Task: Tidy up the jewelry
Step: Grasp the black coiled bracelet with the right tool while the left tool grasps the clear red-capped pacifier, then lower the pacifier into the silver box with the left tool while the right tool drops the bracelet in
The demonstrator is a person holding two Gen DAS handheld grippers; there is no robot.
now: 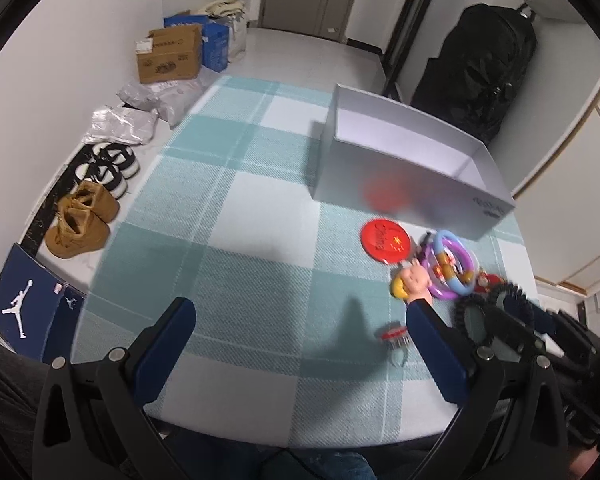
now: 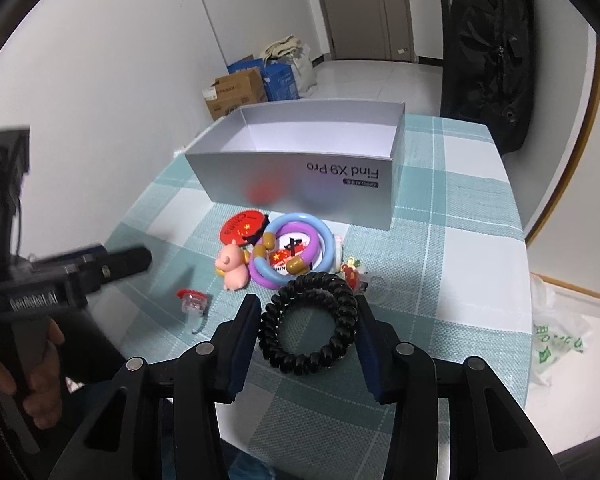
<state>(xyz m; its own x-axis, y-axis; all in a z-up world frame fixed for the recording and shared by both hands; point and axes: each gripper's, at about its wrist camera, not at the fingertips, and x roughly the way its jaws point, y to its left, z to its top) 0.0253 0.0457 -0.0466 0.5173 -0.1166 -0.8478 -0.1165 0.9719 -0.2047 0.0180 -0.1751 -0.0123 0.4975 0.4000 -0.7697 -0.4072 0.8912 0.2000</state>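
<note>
1. Right gripper [image 2: 308, 320]: jaws drawn in on the black spiral-coil hair tie [image 2: 309, 322], one blue pad pressed to its left edge, the other to its right edge. Grasped across the full ring, with the ring lying flat on the teal-and-white checked tablecloth [image 2: 440, 280] at the near side of the table.
2. No long axis to speak of: a closed ring, so squeezed across its width rather than along a length.
3. Just beyond the fingertips, touching or nearly so: a cluster of purple and light-blue plastic rings [image 2: 296, 252], a pink pig figurine [image 2: 233, 266] to their left, a round red badge [image 2: 242, 229] behind it, a small red charm [image 2: 351, 271] to the right.
4. Farther still, straight ahead: the open grey cardboard phone box [image 2: 300, 172], open top up, inside apparently bare. Likely destination, so a lift and a carry away over the cluster seems called for.
5. Left gripper [image 1: 300, 328]: jaws spread wide, nothing between them, hanging over bare cloth left of the cluster. Nearest loose piece: a small red-and-clear hair claw [image 1: 394, 336], close to its right finger.
6. Right hand plainly nearer the hair tie; left hand nearer the claw.
</note>
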